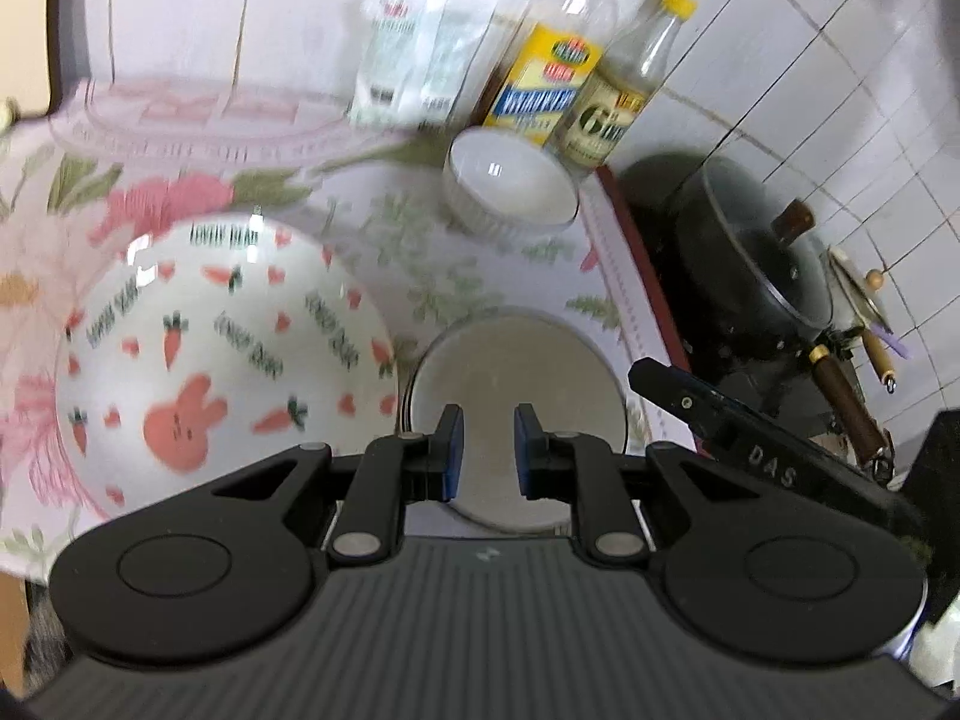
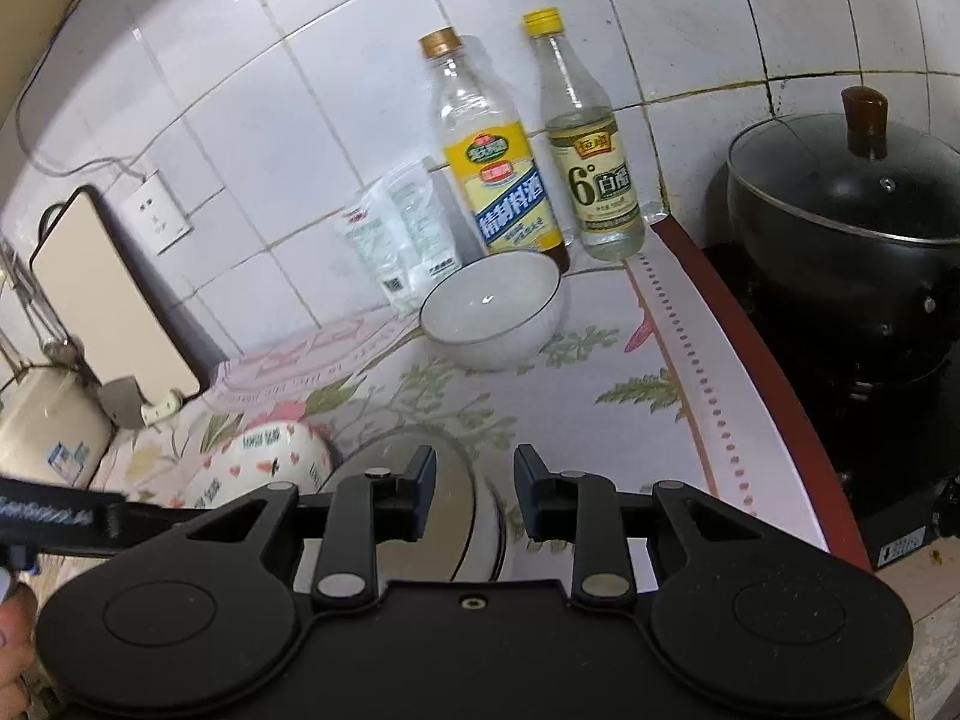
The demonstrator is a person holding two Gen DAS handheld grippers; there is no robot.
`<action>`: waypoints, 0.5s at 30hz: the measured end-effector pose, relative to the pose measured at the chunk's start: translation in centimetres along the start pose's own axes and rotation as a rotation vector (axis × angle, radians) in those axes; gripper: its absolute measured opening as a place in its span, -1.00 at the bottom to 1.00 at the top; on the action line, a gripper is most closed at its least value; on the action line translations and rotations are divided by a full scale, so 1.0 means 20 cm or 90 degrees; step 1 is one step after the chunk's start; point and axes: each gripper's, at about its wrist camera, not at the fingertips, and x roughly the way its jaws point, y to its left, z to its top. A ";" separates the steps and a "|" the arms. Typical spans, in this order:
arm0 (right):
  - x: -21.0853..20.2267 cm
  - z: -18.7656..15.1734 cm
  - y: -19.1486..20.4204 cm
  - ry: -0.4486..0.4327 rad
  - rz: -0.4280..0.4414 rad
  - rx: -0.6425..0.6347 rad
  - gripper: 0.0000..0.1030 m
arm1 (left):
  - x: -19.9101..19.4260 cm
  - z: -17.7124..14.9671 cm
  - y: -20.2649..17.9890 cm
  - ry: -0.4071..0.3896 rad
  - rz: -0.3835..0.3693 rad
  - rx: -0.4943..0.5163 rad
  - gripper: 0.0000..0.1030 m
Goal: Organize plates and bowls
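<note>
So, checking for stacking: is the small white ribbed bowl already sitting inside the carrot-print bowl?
No, the small white ribbed bowl stands alone near the bottles, apart from the carrot-print bowl.

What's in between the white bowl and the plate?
Just flowery tablecloth, nothing else, between the white bowl and the plate. The right wrist view shows that best.

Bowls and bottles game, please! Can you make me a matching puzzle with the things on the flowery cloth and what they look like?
Things:
1. big bowl
2. small bowl
3. left bottle
4. pot

Looks:
a. black, with a lid and brown knob
b. yellow and blue label
c. plain white, near the bottles
d. carrots and a pink bunny inside

Pairs: 1-d, 2-c, 3-b, 4-a
</note>
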 end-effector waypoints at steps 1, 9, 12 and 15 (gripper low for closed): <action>0.01 0.03 -0.01 0.002 0.003 0.003 -0.34 | -0.01 0.03 0.00 -0.011 -0.007 0.004 -0.68; 0.15 0.28 -0.07 0.031 0.038 0.040 0.04 | 0.10 0.23 -0.06 -0.056 0.015 0.070 -0.62; 0.25 0.34 -0.14 0.040 0.039 0.076 0.06 | 0.18 0.30 -0.06 -0.073 0.032 0.084 -0.50; 0.37 0.38 -0.23 0.055 0.060 0.133 0.06 | 0.28 0.37 -0.05 -0.092 0.038 0.082 -0.49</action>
